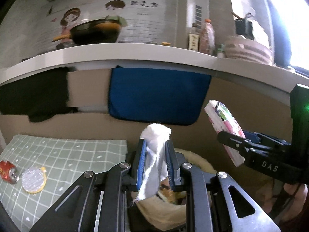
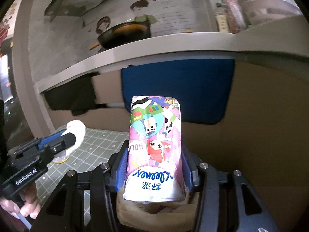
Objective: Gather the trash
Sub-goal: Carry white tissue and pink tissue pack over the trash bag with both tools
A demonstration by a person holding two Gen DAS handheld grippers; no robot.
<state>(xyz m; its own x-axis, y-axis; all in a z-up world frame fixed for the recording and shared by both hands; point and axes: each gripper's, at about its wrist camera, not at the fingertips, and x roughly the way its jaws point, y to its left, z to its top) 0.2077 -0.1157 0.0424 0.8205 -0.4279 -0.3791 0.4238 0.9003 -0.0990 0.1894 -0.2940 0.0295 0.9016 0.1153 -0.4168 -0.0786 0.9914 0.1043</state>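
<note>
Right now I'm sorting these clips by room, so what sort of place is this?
Most likely a home kitchen: a black frying pan with a yellow handle and bottles of seasoning stand on a white countertop against a pale tiled wall with cartoon stickers.

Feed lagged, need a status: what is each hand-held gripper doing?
Left hand-held gripper: closed on a crumpled white tissue.
Right hand-held gripper: closed on a colourful tissue pack.

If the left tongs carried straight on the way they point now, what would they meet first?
Probably the blue cloth hanging from the white counter edge, against the brown panel. The left tongs, shut on a crumpled white tissue, aim about there; depth is unclear.
</note>
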